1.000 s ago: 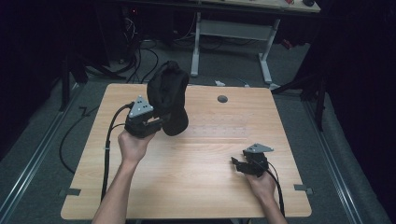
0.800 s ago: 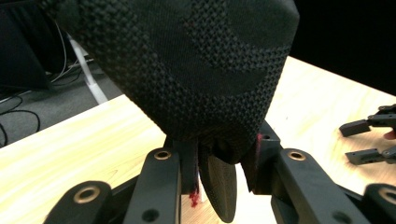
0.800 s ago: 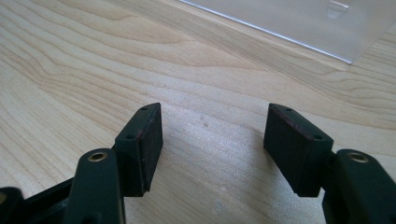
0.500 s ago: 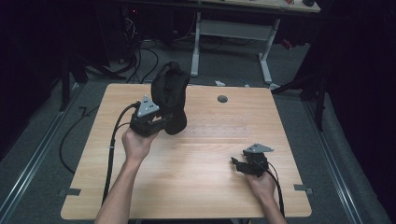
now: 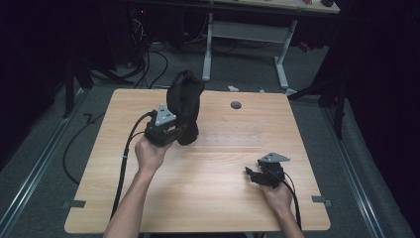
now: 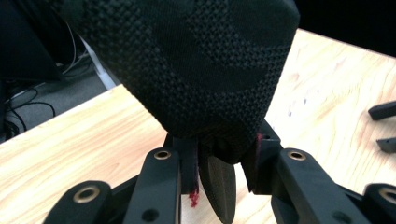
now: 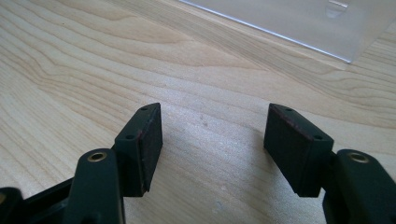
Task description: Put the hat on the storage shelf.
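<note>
Above pale woodgrain table [image 5: 213, 168], knitted black shoe [image 6: 196, 70], left gripper [image 6: 219, 158] clamping its edge

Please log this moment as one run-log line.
left claw: shut on black shoe, lifted | right claw: open, empty, low over table

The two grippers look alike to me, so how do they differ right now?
The left gripper is shut on a black knit shoe; the right gripper is open and holds nothing. The left is raised over the table with the shoe standing up from it; the right sits low at the wood. Both are black, hand-held, with a grey plate on top.
</note>
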Demonstrator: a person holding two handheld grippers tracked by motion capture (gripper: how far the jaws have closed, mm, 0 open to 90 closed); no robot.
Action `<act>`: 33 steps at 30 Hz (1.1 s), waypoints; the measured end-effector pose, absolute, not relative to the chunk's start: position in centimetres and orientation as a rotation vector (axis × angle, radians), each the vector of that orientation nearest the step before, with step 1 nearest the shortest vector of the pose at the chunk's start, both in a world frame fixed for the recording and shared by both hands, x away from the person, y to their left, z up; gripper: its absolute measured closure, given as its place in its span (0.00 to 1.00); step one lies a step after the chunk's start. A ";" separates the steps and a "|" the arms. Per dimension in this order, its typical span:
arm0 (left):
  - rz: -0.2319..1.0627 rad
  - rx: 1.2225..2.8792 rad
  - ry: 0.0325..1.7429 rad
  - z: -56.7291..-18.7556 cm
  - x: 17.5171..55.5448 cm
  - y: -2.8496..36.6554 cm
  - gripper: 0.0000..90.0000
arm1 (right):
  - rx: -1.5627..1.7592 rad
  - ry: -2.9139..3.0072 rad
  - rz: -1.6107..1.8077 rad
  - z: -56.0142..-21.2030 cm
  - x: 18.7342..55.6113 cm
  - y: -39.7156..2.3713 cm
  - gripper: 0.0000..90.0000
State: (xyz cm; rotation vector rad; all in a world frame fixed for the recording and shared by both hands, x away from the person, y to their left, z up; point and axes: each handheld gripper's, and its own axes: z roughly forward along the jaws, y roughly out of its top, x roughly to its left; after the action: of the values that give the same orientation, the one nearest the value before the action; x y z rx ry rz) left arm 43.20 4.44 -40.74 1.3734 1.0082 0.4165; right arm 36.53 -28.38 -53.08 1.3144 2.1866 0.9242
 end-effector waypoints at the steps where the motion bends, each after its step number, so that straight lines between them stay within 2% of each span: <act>1: 0.412 1.367 1.011 -40.8 43.2 4.4 0.78 | 1.318 2.185 0.925 -53.1 36.5 -28.4 0.42; 17: 0.349 1.323 1.057 -41.8 42.6 4.9 0.75 | 1.319 2.185 0.926 -53.1 36.5 -28.3 0.42; 20: 0.335 1.318 1.069 -41.8 42.6 4.9 0.72 | 1.314 2.186 0.924 -53.1 36.5 -28.4 0.42; 23: 0.311 1.298 1.090 -41.8 42.6 4.9 0.62 | 1.316 2.185 0.926 -53.1 36.5 -28.4 0.42; 24: 0.306 1.287 1.090 -41.8 42.6 4.9 0.51 | 1.320 2.185 0.926 -53.1 36.5 -28.3 0.42; 25: 0.303 1.275 1.092 -41.7 42.6 5.1 0.51 | 1.320 2.185 0.926 -53.1 36.5 -28.3 0.42; 28: 0.297 1.268 1.100 -41.7 42.6 5.3 0.41 | 1.313 2.186 0.925 -53.1 36.5 -28.4 0.42; 33: 0.283 1.258 1.104 -41.6 42.3 5.7 0.34 | 1.313 2.186 0.925 -53.1 36.5 -28.4 0.42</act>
State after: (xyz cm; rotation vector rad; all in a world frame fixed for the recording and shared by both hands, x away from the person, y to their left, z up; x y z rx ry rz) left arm 42.32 5.66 -41.57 1.2585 1.1042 0.2828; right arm 36.53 -28.37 -53.08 1.3132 2.1863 0.9251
